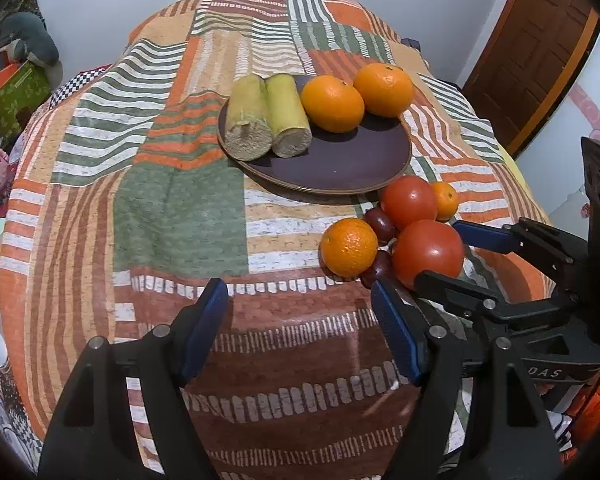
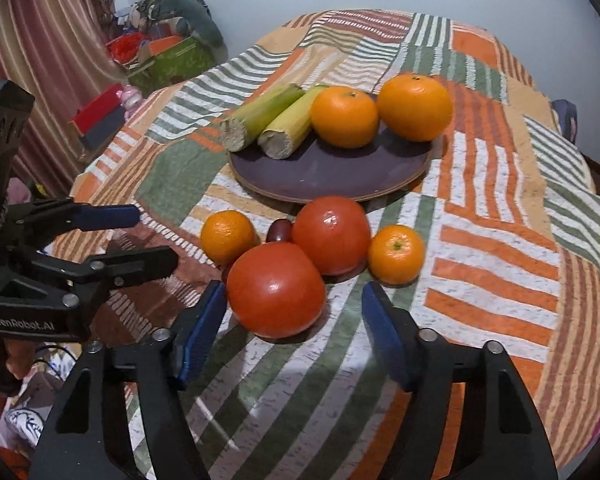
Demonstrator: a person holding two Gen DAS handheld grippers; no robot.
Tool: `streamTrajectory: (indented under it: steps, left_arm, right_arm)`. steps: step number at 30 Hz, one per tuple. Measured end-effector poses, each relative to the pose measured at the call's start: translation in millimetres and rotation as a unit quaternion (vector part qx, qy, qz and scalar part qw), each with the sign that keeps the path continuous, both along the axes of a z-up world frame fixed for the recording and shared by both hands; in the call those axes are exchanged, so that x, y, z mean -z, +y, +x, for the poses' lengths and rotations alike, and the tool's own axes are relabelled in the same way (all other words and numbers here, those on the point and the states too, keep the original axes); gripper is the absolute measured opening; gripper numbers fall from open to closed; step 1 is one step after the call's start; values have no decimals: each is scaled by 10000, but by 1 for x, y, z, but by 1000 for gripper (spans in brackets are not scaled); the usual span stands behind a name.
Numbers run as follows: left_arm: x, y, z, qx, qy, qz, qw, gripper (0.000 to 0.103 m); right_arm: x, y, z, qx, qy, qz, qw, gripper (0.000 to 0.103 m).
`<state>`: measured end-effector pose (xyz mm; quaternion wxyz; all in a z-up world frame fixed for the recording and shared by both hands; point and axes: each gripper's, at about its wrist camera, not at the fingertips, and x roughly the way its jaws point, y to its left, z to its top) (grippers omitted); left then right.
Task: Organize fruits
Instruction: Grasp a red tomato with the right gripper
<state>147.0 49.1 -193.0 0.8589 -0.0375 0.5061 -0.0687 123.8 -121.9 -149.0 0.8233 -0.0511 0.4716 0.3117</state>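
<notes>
Two black hand-held grippers with blue finger pads, both spread wide and holding nothing, face one loose cluster of fruit on a striped patchwork tablecloth [image 2: 500, 240].

Left gripper [image 1: 300, 328]: jaws wide apart over bare cloth. Loose fruit lies ahead and to its right, off its centre line.

Right gripper [image 2: 294, 328]: jaws wide apart, empty. Its left pad sits just beside the near large red round tomato [image 2: 276, 290], which lies straight ahead, slightly left of centre between the jaws. By judgement, this is the nearer gripper and the tomato its likeliest pick; being round, it offers no long axis to align with.

Loose fruit, left to right in the right wrist view: small orange mandarin [image 2: 228, 237]; small dark red oval fruit [image 2: 279, 231], partly hidden, kind uncertain; near tomato; second large red tomato [image 2: 331, 235], just behind it; second small mandarin [image 2: 396, 254].

Dark brown round plate [image 2: 332, 178], beyond the cluster, front half bare. On it, left to right: two pale green cut stalk sections [image 2: 276, 124], side by side, long axes running away and slightly rightward; two large oranges [image 2: 380, 114], touching.

Writing: "GenRobot.AI" on the left gripper's body in the right wrist view; letters "DAS" on the right gripper's body in the left wrist view, the rest cut off.
</notes>
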Motion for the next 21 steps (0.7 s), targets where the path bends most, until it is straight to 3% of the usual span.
streamTrajectory:
  steps: [4,12,21]
  left_arm:
    - [3,-7,4,69,2,20,10000,74]
    - [10,-15,24,151,68,-33,9999,57]
    - [13,-27,37,304,52,-150,9994,47]
  right_arm:
    - [-2,1,-3,-153,60,127,9998,47]
    - [-14,-9,-5,-58,-173,44,9998,46]
    - [-27,-35,7,352,-379,50,9986,46]
